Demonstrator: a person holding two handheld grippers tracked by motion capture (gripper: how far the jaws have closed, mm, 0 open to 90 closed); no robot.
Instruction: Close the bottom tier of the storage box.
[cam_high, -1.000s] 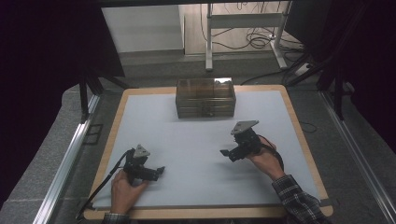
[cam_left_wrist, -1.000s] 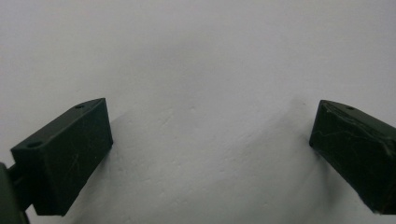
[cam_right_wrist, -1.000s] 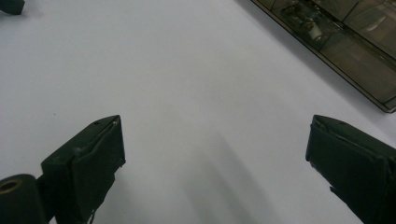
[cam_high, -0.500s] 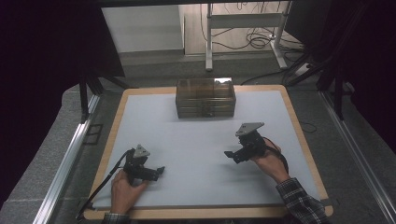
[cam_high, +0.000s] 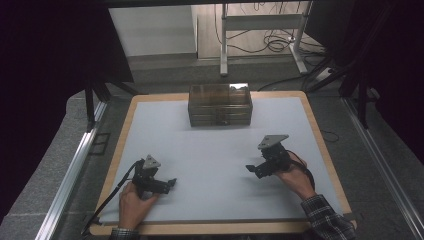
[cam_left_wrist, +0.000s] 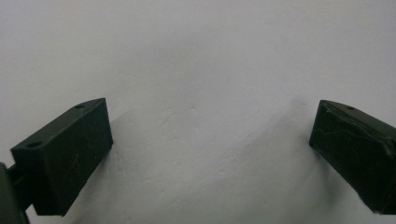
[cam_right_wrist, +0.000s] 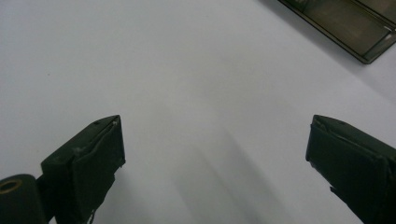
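Note:
A brown see-through box with small drawers (cam_high: 220, 104) stands at the far middle of the white table mat (cam_high: 215, 150); its lower edge shows in the right gripper view (cam_right_wrist: 345, 23). My left gripper (cam_high: 172, 182) rests low on the mat at the near left, held by a hand. In the left gripper view its jaws stand wide apart over bare mat (cam_left_wrist: 205, 140), so the left gripper (cam_left_wrist: 210, 135) is open and empty. My right gripper (cam_high: 251, 170) hovers at the near right, pointing left. The right gripper (cam_right_wrist: 215, 144) is open too, with nothing between its jaws.
The mat lies on a wooden board (cam_high: 320, 135) with metal rails (cam_high: 75, 165) along both sides. Beyond the table are a metal frame stand (cam_high: 260, 30) and cables on the floor (cam_high: 280, 45). A black cable (cam_high: 112, 195) trails from the left gripper.
The right gripper has drifted slightly right and toward the near edge. The left gripper has stayed put.

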